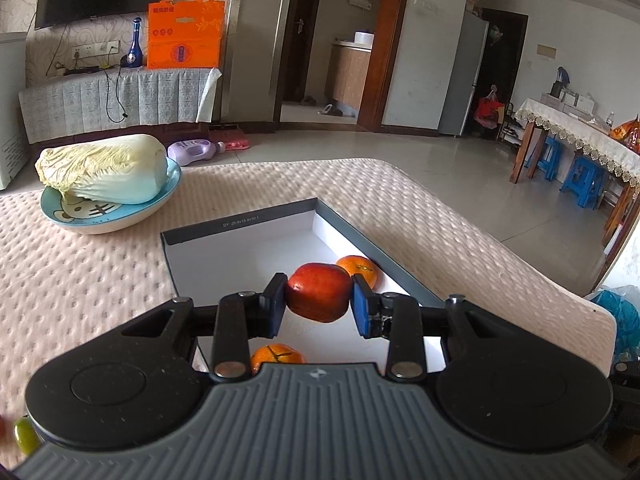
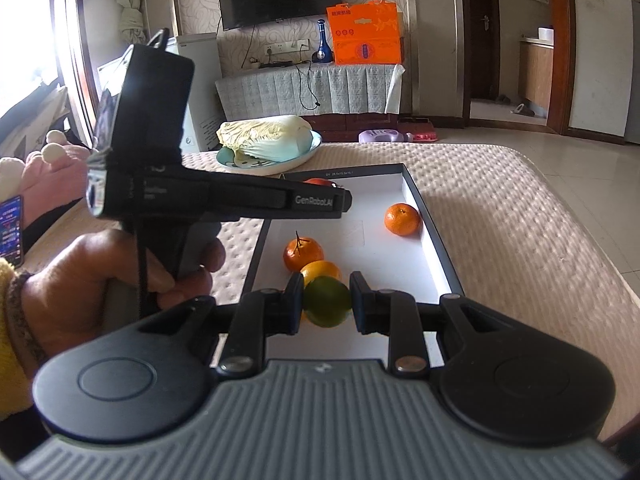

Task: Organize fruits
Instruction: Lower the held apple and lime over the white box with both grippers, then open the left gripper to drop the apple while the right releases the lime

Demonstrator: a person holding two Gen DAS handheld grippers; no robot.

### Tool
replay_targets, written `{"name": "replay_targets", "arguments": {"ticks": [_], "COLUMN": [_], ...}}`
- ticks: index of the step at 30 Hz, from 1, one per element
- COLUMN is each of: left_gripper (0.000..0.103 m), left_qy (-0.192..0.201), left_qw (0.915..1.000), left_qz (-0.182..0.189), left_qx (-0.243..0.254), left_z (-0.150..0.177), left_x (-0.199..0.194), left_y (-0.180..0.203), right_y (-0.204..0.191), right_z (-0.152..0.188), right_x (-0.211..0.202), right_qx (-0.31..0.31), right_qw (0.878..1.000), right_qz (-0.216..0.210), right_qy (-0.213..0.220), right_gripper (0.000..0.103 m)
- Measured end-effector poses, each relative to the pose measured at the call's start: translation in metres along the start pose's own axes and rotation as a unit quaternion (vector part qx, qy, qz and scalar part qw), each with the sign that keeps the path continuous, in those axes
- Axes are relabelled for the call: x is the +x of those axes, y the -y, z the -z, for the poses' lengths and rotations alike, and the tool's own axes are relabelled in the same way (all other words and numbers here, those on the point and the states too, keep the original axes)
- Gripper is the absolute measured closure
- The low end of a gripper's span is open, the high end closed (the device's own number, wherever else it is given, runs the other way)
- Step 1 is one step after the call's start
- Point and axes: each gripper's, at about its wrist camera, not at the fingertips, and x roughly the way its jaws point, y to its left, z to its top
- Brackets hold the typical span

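Note:
My left gripper (image 1: 319, 300) is shut on a red apple (image 1: 319, 297) and holds it above the white floor of a shallow dark-rimmed box (image 1: 240, 226). Two oranges lie in that box, one behind the apple (image 1: 360, 267) and one below the fingers (image 1: 276, 357). In the right wrist view my right gripper (image 2: 327, 303) is shut on a green citrus fruit (image 2: 326, 301) over the near end of the box (image 2: 412, 188). Oranges lie there at the right wall (image 2: 402, 219), mid-left (image 2: 303, 254) and just behind the green fruit (image 2: 320, 270). The left gripper's body (image 2: 224, 200), in a hand (image 2: 100, 280), reaches over the box's left side.
A napa cabbage (image 1: 104, 168) lies in a blue bowl (image 1: 108, 218) at the far left of the quilted pink cover (image 1: 80, 280). A small green fruit (image 1: 24, 434) shows at the lower left edge. Beyond are the tiled floor, a TV cabinet and blue stools (image 1: 582, 180).

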Motion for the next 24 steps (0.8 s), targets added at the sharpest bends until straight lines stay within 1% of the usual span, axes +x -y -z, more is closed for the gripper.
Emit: {"name": "replay_targets", "arguments": {"ticks": [12,19,24], "left_gripper": [0.064,0.064,0.064], "left_qy": [-0.005,-0.008,-0.007], "left_qw": [1.0,0.9999,0.9999], "left_qz": [0.007,0.013,0.012], "left_qx": [0.001,-0.001,0.01], "left_z": [-0.001,-0.004,-0.004], "left_x": [0.012,0.018,0.023], "left_y": [0.007,0.008,0.012], "right_y": [0.009,0.007,0.005], "right_z": [0.0,0.002,0.0], "right_x": [0.005,0.007,0.013], "right_qx": [0.011,0.01,0.005], "right_qw": [1.0,1.0,1.0], "right_qz": [0.018,0.019,0.02], "right_qy": [-0.008,-0.013,-0.018], "right_gripper": [0.075,0.075,0.075]}}
